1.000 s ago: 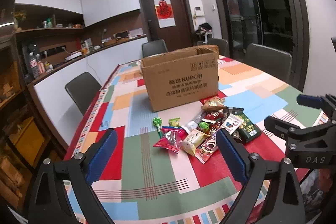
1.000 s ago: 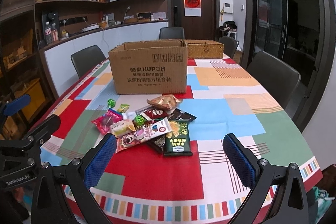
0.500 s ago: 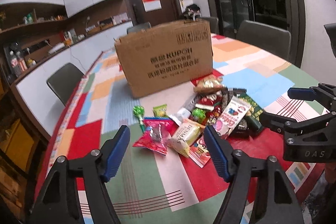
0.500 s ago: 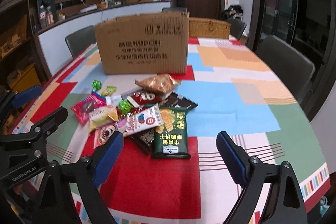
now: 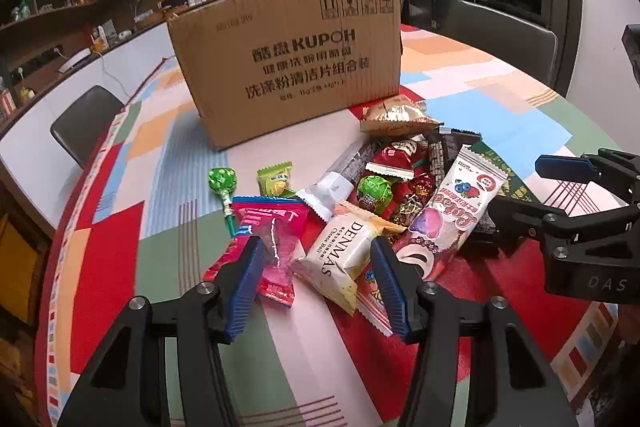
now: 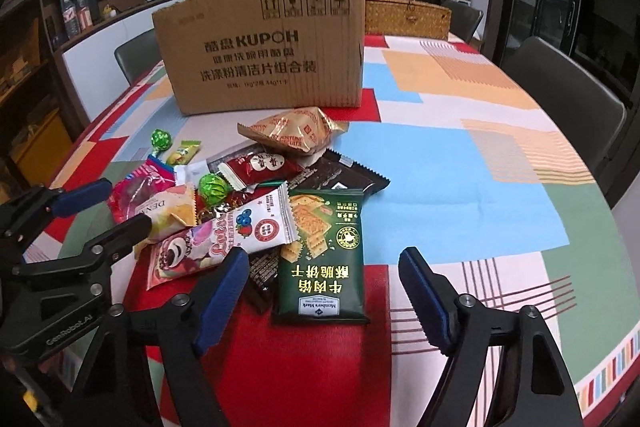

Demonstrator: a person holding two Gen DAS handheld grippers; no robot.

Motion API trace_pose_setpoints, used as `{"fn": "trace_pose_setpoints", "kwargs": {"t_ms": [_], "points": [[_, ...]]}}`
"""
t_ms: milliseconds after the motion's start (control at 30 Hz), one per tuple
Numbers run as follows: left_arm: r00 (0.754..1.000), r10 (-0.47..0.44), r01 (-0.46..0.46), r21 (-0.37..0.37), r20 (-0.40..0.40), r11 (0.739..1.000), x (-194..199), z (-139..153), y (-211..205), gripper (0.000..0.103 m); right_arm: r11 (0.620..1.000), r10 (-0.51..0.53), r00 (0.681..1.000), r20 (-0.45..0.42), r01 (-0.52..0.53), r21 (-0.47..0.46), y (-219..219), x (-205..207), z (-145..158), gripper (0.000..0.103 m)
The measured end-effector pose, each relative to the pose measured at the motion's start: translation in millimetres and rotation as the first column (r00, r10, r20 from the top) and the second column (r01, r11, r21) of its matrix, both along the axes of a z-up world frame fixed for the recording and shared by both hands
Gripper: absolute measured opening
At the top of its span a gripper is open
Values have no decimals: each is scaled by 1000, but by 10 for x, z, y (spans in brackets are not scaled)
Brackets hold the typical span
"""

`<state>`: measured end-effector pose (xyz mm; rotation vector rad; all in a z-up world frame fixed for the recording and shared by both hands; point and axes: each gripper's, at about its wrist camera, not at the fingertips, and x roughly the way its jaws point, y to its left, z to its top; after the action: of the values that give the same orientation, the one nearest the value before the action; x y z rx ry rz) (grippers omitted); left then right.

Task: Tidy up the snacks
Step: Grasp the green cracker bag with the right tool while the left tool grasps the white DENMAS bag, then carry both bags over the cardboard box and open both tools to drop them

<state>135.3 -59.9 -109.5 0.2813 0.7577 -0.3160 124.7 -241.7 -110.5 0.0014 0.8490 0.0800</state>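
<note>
The approach to first picks is in hand. The left gripper (image 5: 316,281), jaws just narrowed yet empty, is framed on the white DENMAS packet (image 5: 344,259); the right gripper (image 6: 322,291), likewise closing, empty, on the green cracker bag (image 6: 324,259). Lowering and pinching are called for next.

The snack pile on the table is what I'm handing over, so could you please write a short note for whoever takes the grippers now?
Left gripper: jaws have just been closing, not yet gripping, straddling the white DENMAS cheese-ball packet.
Right gripper: also closing, empty, framing the dark green cracker packet.
Snacks lie heaped on the patchwork tablecloth in front of the brown cardboard box.
Done: no snack lifted so far.
Left: pick up and sort every snack.
</note>
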Motion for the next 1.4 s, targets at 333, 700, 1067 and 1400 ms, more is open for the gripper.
{"fn": "trace_pose_setpoints", "kwargs": {"t_ms": [333, 700, 1067, 1400], "points": [[998, -30, 28, -48, -56, 998, 152, -94, -31, 44, 1000, -2, 1000, -27, 2, 3, -15, 141, -98, 68], [995, 9, -17, -88, -98, 996, 187, -105, -13, 31, 1000, 27, 1000, -4, -27, 2, 22, 146, -82, 45], [999, 13, -18, -96, -49, 995, -30, 142, -24, 31, 1000, 13, 999, 33, -13, -6, -12, -18, 62, 43], [999, 10, -6, -127, 33, 992, -145, 582, -8, 31, 1000, 10, 988, 156, -11, 6, -19, -162, 503, 43]]}}
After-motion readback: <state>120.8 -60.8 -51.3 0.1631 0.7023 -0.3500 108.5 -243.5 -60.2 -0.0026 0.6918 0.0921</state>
